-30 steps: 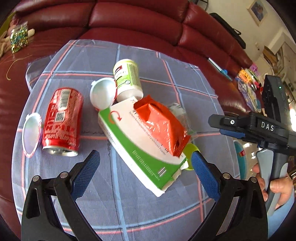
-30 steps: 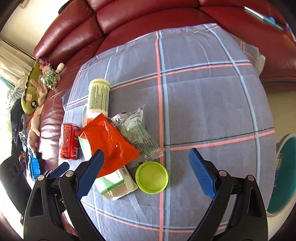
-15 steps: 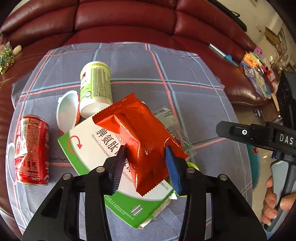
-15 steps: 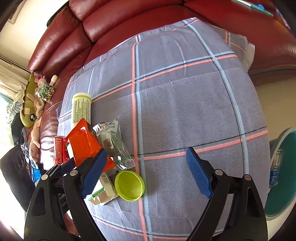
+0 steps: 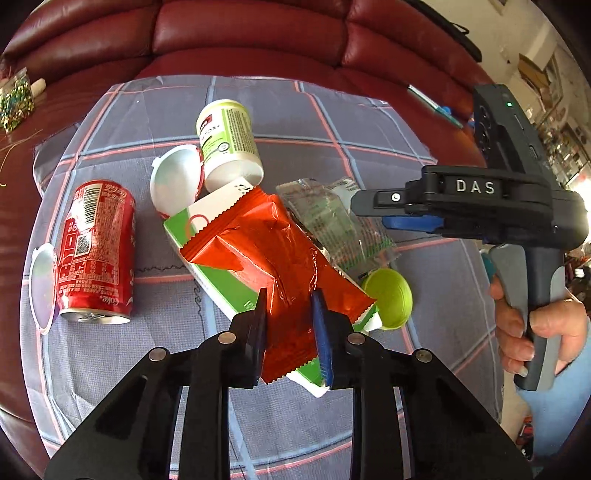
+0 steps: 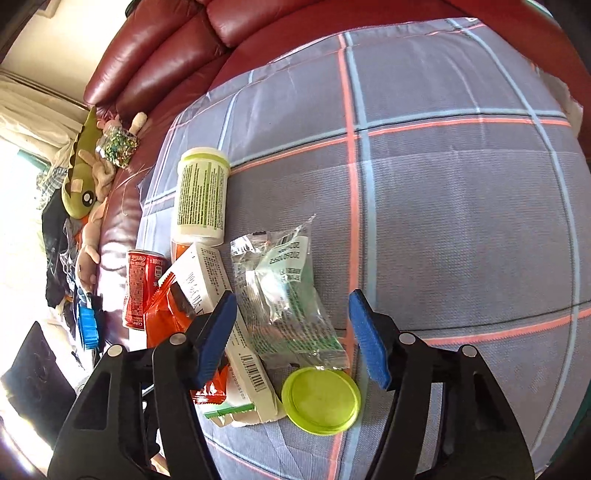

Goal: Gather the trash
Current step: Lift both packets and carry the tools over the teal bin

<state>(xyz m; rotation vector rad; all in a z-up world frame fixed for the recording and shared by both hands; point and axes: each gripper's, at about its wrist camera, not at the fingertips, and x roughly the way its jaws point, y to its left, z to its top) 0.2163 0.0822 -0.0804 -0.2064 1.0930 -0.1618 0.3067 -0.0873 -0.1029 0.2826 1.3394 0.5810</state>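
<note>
L tongs [image 5: 288,317] pinching crinkly orange foil wrapper [image 5: 269,251], R tongs [image 6: 291,332] wide over clear plastic bag [image 6: 284,299]

- The left wrist view looks forward and down along its fingers, close over the plaid cloth [image 5: 369,122], facing the red sofa [image 5: 240,33] back
- The right wrist view looks down from the opposite side of the trash pile, equally near
- Both share the orange wrapper [image 5: 266,254] [image 6: 162,314], green lid [image 5: 391,299] [image 6: 321,400] and white bottle [image 5: 229,140] [image 6: 201,192]
</note>
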